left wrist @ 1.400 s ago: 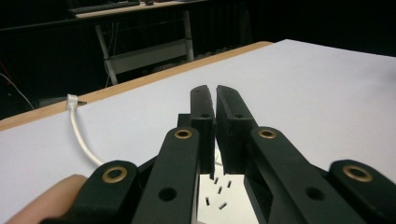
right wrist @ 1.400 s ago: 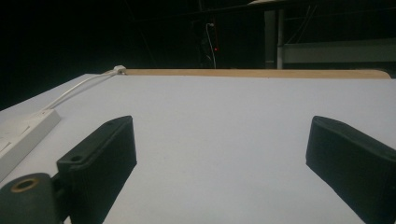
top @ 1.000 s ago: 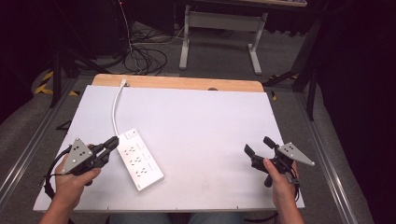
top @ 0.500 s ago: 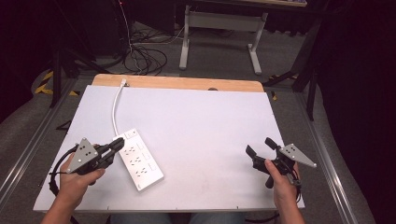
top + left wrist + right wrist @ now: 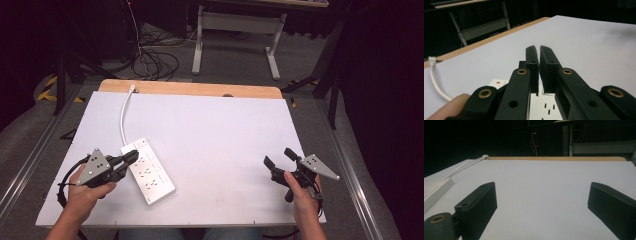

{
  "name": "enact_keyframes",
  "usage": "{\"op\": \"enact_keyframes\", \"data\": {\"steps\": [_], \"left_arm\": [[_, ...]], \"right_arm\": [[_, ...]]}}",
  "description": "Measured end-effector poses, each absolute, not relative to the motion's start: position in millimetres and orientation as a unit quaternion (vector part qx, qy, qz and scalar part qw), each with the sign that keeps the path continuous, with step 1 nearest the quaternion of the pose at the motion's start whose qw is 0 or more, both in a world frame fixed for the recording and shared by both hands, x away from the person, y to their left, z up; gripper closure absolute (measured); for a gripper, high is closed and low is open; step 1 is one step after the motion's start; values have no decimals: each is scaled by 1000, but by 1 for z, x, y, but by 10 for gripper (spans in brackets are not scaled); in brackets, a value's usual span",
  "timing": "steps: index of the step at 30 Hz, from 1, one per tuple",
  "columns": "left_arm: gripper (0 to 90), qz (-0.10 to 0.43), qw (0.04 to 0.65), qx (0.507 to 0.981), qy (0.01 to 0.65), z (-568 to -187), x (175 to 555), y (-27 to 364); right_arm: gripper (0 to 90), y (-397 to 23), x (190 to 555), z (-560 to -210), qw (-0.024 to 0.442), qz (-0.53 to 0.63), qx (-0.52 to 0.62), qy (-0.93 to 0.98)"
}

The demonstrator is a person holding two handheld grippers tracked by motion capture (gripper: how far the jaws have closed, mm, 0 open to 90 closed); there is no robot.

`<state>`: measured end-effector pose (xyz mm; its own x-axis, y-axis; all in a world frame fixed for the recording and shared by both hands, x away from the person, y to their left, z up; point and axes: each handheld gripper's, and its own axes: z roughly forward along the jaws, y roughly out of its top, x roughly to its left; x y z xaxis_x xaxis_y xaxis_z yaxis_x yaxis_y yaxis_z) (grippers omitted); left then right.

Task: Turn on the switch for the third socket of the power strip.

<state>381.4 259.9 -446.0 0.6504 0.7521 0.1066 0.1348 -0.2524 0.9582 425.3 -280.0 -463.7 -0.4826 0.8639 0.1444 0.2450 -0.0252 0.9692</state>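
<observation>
A white power strip [image 5: 148,171] lies on the white table [image 5: 215,130] at the front left, its cord [image 5: 123,115] running to the far edge. My left gripper [image 5: 131,157] is shut with nothing between its jaws, and its tips sit over the strip's left edge. In the left gripper view the strip [image 5: 544,107] shows just under the closed jaws of the left gripper [image 5: 538,50]. My right gripper [image 5: 279,157] stands open at the front right above bare table. The right gripper view shows the right gripper [image 5: 541,202] with its jaws wide apart, and the strip [image 5: 434,191] at far left.
A wooden strip [image 5: 190,89] runs along the table's far edge, where the cord clips on. Behind the table there are a metal stand [image 5: 235,30] and loose cables [image 5: 150,60] on the floor. Metal rails [image 5: 350,165] flank the table.
My left gripper has moved right, onto the power strip's left edge. The right gripper has barely moved.
</observation>
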Motion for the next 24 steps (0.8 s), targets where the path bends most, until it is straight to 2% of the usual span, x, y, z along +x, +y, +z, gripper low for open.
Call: {"op": "enact_keyframes", "data": {"steps": [24], "left_arm": [[855, 281, 511, 765, 274, -452, 385, 240]], "right_arm": [[91, -281, 424, -464, 272, 571, 431, 644]]}}
